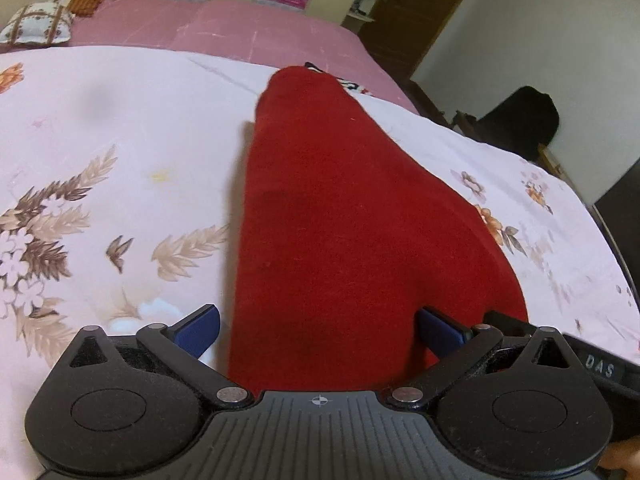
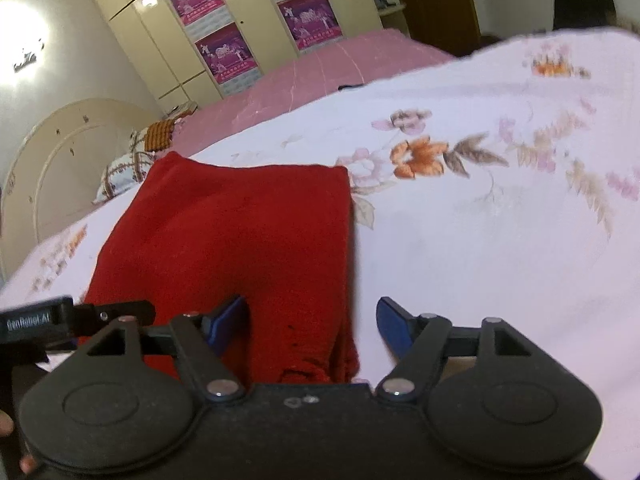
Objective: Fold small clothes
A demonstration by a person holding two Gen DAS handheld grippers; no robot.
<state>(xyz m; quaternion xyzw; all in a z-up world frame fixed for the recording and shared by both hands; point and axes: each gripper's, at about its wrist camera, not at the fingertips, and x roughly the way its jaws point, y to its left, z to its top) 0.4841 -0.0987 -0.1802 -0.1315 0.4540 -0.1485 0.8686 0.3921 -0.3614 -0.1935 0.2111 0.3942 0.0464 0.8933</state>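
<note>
A red garment [image 1: 340, 208] lies folded into a long strip on the white floral sheet [image 1: 100, 140]. My left gripper [image 1: 320, 330] hangs over its near end with the jaws wide apart. One blue pad [image 1: 198, 330] is over the sheet and the other over the cloth, and neither presses on it. In the right wrist view the red garment [image 2: 232, 232] shows a square far edge. My right gripper [image 2: 310, 322] is open, with the cloth's near right corner between its pads but not gripped. The left gripper's black body [image 2: 36, 328] shows at the left edge.
A pink bedspread [image 1: 240, 24] covers the far part of the bed. Patterned pillows [image 1: 36, 24] lie near the cream headboard [image 2: 60, 148]. A wardrobe with purple posters [image 2: 224, 52] stands behind. A dark bag [image 1: 520, 120] sits past the bed's right edge.
</note>
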